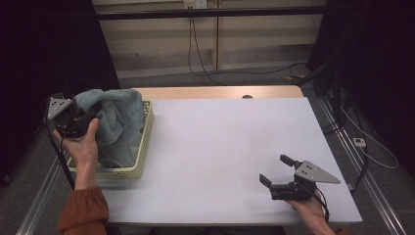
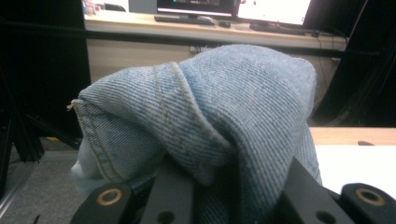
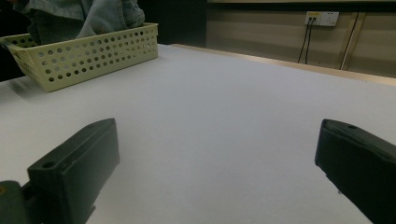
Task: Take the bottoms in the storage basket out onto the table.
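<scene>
Left tongs (image 1: 90, 117) clamped on denim garment (image 1: 117, 122), held over perforated basket (image 1: 142, 147) at counter (image 1: 220, 147) left edge. Right tongs (image 1: 274, 171) spread apart, unloaded, near front right corner.

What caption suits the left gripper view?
Left gripper pinching bunched blue denim cloth.

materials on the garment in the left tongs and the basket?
Garment: light blue denim, going by the twill weave and tan topstitched seams; matte. Basket: looks like moulded plastic, pale yellow-green, walls perforated with regular round holes, slight sheen.
</scene>
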`<state>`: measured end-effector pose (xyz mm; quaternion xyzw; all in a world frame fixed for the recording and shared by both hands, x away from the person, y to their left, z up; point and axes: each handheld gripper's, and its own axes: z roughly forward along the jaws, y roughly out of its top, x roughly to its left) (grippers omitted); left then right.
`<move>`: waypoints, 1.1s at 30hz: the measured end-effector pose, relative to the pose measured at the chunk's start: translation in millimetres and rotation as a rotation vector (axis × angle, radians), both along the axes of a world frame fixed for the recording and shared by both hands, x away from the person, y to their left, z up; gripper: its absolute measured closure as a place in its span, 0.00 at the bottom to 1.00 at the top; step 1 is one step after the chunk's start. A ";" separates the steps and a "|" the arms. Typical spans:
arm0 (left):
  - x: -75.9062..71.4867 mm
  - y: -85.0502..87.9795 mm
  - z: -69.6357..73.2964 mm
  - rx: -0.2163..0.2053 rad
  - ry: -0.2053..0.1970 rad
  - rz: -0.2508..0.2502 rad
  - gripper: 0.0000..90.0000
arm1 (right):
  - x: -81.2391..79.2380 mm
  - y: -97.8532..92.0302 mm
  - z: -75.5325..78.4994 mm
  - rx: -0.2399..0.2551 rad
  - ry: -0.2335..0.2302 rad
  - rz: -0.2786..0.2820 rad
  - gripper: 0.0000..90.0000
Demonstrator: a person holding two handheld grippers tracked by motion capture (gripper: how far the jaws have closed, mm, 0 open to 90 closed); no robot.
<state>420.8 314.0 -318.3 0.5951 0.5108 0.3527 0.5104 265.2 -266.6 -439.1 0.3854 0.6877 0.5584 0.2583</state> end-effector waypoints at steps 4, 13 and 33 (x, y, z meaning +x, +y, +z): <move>-3.0 1.5 4.6 0.001 -0.016 0.002 0.90 | 0.0 0.0 0.0 0.001 0.000 0.000 0.00; -8.3 1.5 12.2 -0.011 -0.057 0.003 0.90 | 0.0 0.1 0.0 0.001 -0.001 0.001 0.00; -20.6 0.3 28.8 -0.029 -0.134 -0.001 0.90 | 0.0 0.0 0.0 0.003 0.000 0.003 0.00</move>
